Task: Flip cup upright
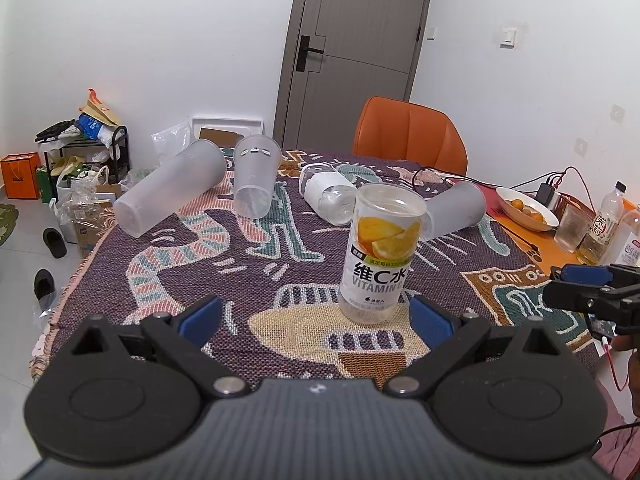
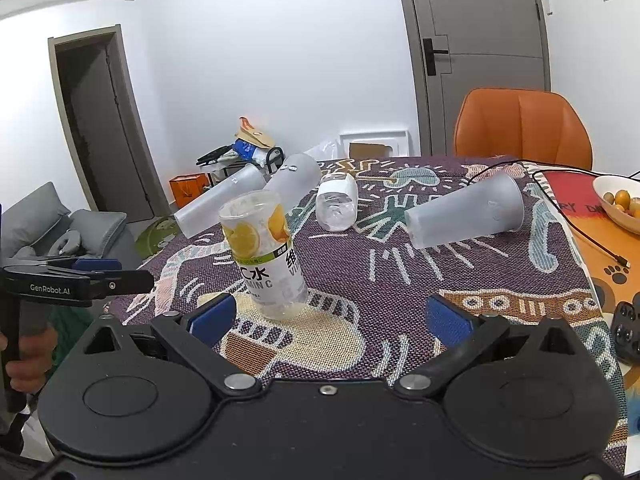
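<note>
I see a white-walled room with a grey door (image 1: 352, 40) and an orange chair (image 1: 408, 136) behind the worktop (image 1: 160, 272), which carries a patterned woven cloth. Four cups lie on their sides toward the far edge: three frosted cups, the nearest to me at the far right (image 2: 466, 214), and a clear cup (image 1: 328, 196) between them. The labelled vitamin cup (image 1: 378, 256) stands mouth-up near the front edge. My left hand-held gripper (image 1: 316, 316) is spread wide, empty; my right hand-held gripper (image 2: 332, 318) likewise. The far-right frosted cup lies ahead of the right one, its long axis crosswise, mouth right, so I judge the right nearer.
</note>
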